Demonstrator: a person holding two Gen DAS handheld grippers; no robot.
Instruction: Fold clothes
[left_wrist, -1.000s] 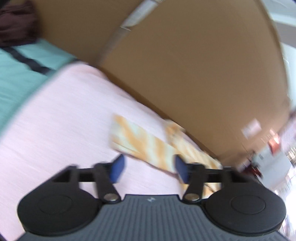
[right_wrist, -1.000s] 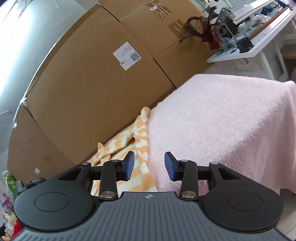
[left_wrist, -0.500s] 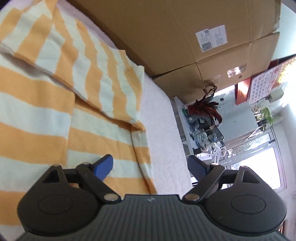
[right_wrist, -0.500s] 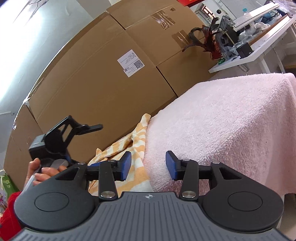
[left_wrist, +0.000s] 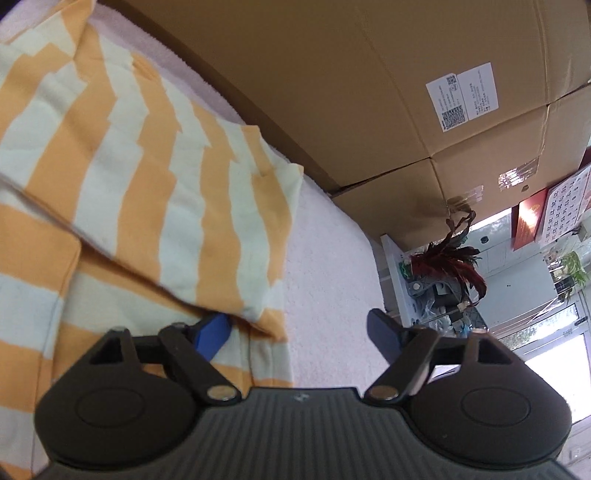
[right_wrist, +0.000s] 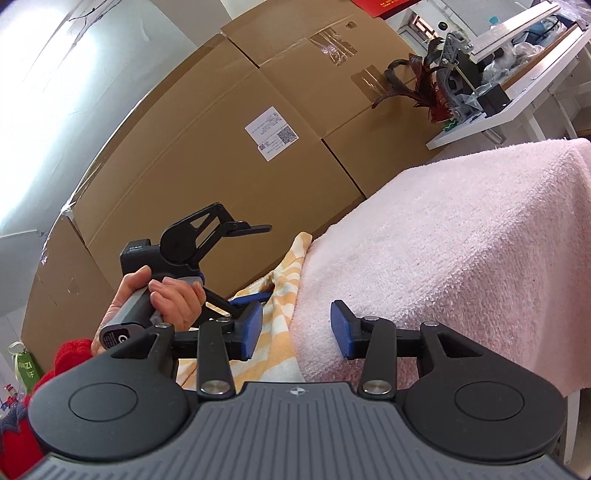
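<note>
Left gripper (left_wrist: 295, 328), jaws wide, straddles the striped shirt's (left_wrist: 129, 177) folded sleeve edge at lower centre; closing comes next, I judge; right gripper (right_wrist: 295, 328) hovers half-open, empty

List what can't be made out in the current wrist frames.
- Striped garment: left wrist view cuts it off at the left edge; its type is unclear.
- Left gripper: one blue pad sits under a fabric fold, tip hidden.
- Box label: text too small in both views.
- Pink towel: covers whatever surface lies beneath.
</note>
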